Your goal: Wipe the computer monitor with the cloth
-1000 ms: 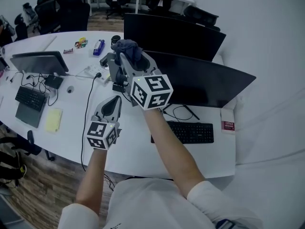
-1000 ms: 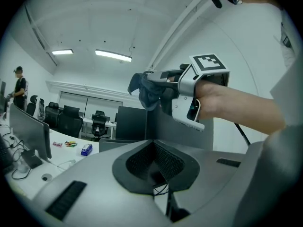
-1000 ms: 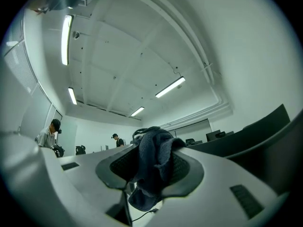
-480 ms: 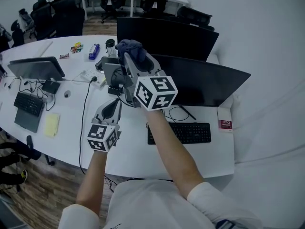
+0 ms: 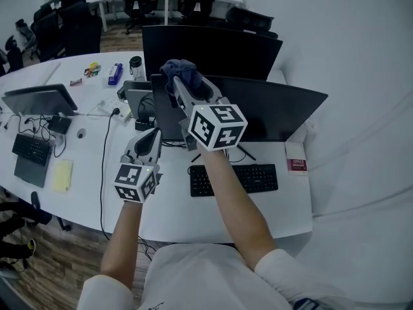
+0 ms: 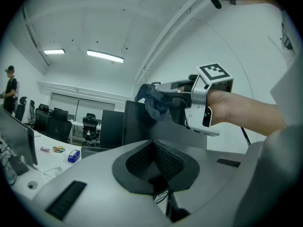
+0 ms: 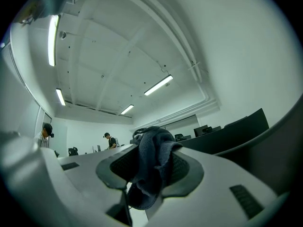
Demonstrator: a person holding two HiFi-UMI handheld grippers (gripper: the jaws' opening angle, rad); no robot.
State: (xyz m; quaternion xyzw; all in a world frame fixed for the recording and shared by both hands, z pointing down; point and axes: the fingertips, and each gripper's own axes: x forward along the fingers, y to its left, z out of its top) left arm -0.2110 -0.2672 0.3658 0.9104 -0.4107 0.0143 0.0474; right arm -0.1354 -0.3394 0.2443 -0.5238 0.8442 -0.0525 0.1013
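Observation:
A dark blue cloth (image 5: 180,72) is bunched between the jaws of my right gripper (image 5: 178,78), which is raised above the near black monitor (image 5: 277,108) by its top left corner. The cloth (image 7: 151,167) fills the jaws in the right gripper view. From the left gripper view the cloth (image 6: 154,100) and the right gripper (image 6: 156,93) show up high, with the monitor (image 6: 165,131) behind. My left gripper (image 5: 150,139) is held low over the desk, left of the monitor, its jaws shut with nothing in them.
A second black monitor (image 5: 206,47) stands behind the near one. A black keyboard (image 5: 233,179) lies in front, a red-and-white box (image 5: 297,158) at the right. A laptop (image 5: 40,99), another keyboard (image 5: 29,148), yellow notes (image 5: 62,175), cables and a bottle (image 5: 135,68) occupy the white desk (image 5: 177,202).
My right gripper with the cloth has moved right, toward the near monitor's top left corner. The head view has shifted right. The left gripper has barely moved.

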